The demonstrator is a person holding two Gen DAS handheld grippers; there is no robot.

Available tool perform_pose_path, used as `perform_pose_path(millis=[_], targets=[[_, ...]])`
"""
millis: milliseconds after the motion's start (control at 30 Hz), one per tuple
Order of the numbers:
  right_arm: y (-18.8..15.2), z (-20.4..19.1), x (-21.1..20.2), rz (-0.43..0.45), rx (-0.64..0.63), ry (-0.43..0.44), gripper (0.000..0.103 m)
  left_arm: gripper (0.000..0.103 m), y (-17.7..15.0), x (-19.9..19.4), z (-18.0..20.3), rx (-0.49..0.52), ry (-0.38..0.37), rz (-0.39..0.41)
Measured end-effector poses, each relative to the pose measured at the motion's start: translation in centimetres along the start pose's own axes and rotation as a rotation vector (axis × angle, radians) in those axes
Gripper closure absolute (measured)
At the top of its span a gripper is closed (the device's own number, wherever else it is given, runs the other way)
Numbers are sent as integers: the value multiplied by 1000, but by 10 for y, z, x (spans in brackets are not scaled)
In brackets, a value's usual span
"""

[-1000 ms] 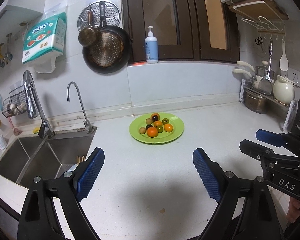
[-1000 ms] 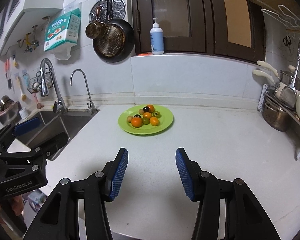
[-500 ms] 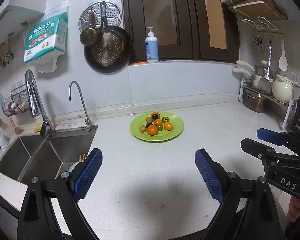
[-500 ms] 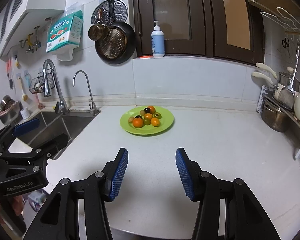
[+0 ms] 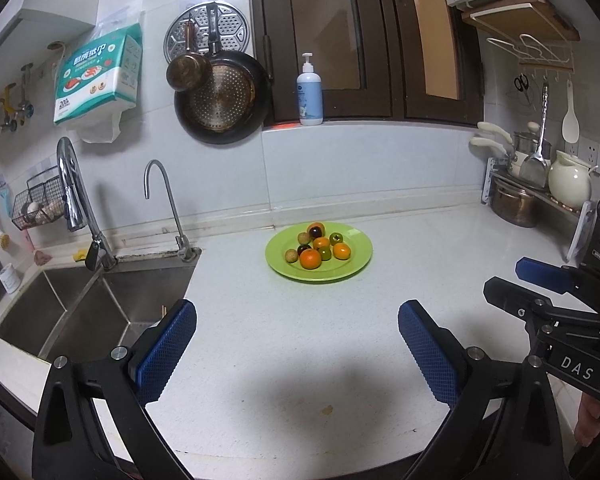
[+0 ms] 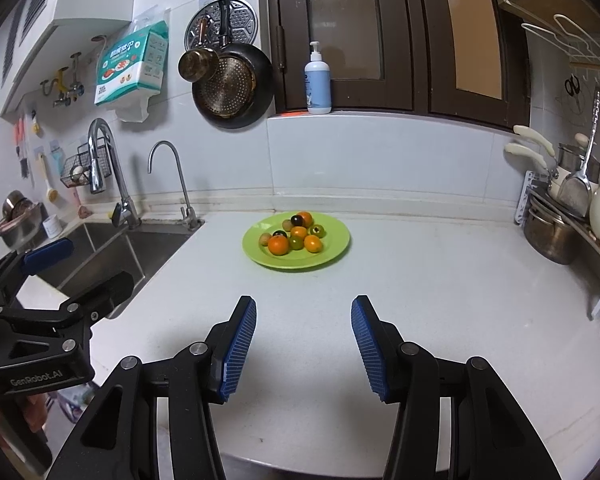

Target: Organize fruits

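Left gripper (image 5: 298, 344) spread wide, just been opening, nothing between. Right gripper (image 6: 304, 344) partly spread, pinching nothing. "DAS" and "GenRobot.AI" written on the grippers. Green plate (image 5: 358, 266) with fruits (image 5: 318, 248) at 12 o'clock on the white counter (image 5: 280, 340). "200" on the paper pack (image 5: 98, 80); other writing too small. Sink (image 5: 60, 312) at 9 o'clock, cut off.

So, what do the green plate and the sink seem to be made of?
The green plate looks like glossy plastic or melamine: an even bright lime colour with a soft highlight on its rim, though glazed ceramic is possible. The sink looks like brushed stainless steel: grey metal walls with a dull, streaky sheen and sharp folded corners.
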State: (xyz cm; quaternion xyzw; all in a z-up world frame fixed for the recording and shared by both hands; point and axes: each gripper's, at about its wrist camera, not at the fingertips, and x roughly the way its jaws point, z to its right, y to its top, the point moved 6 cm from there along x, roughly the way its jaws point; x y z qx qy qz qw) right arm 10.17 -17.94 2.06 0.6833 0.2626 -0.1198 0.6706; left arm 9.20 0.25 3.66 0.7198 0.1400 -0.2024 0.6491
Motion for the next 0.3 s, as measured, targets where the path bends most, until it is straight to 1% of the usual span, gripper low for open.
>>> perform_pose_path(millis=[300], targets=[[0,1,1,-3,-2,-1,52,0,0,1,0,-5,7,-5]])
